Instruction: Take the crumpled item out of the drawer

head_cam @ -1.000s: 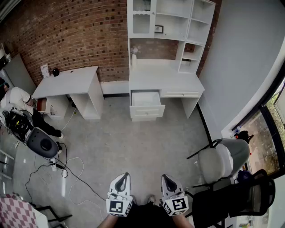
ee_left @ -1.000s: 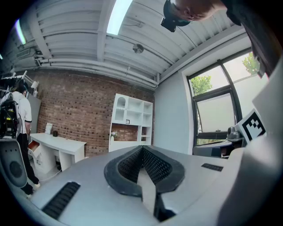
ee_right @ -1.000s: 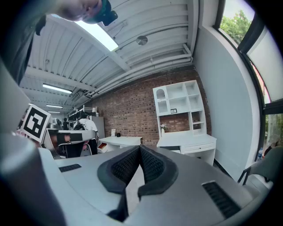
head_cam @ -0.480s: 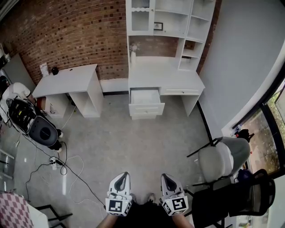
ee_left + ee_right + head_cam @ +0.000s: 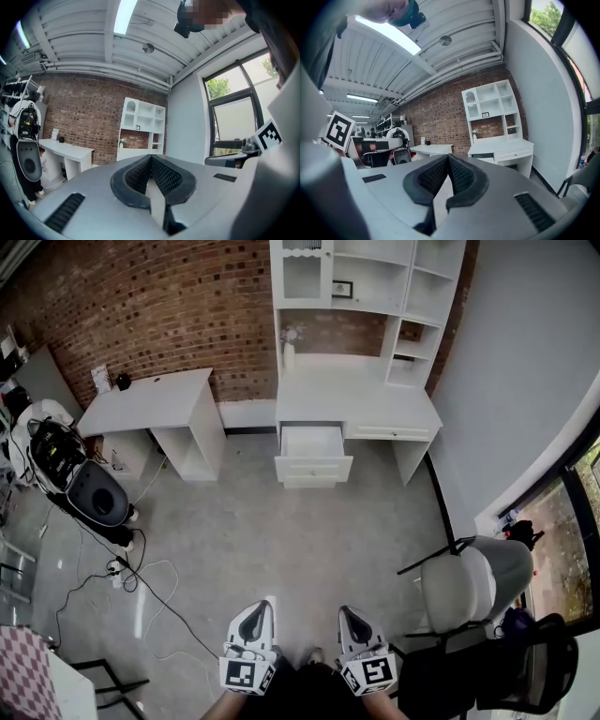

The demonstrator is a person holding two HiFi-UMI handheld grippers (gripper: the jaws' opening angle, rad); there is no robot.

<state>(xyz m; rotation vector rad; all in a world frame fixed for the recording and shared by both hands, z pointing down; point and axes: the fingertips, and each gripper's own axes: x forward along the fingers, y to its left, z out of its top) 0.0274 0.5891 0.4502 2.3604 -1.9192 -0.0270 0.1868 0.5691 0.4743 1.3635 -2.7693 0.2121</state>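
Note:
Far across the room, a white desk with a hutch (image 5: 356, 395) has one drawer (image 5: 314, 448) pulled open. Its inside looks pale, and from here I cannot make out a crumpled item in it. My left gripper (image 5: 264, 606) and right gripper (image 5: 344, 611) are side by side at the bottom of the head view, well short of the desk. Both point toward it. In the left gripper view the left gripper (image 5: 151, 157) has its pads together with nothing between them. The right gripper (image 5: 447, 156) is shut the same way, and the desk (image 5: 501, 147) shows beyond it.
A second white desk (image 5: 150, 404) stands left of the first. A dark chair with gear on it (image 5: 89, 493) and loose cables (image 5: 141, 587) lie on the floor at left. A grey chair (image 5: 473, 582) and a black chair (image 5: 525, 671) stand close at right.
The head view has shifted, so the desk and drawer sit a little lower and to the right. A seated person at the far left is no longer seen. Both grippers stay shut.

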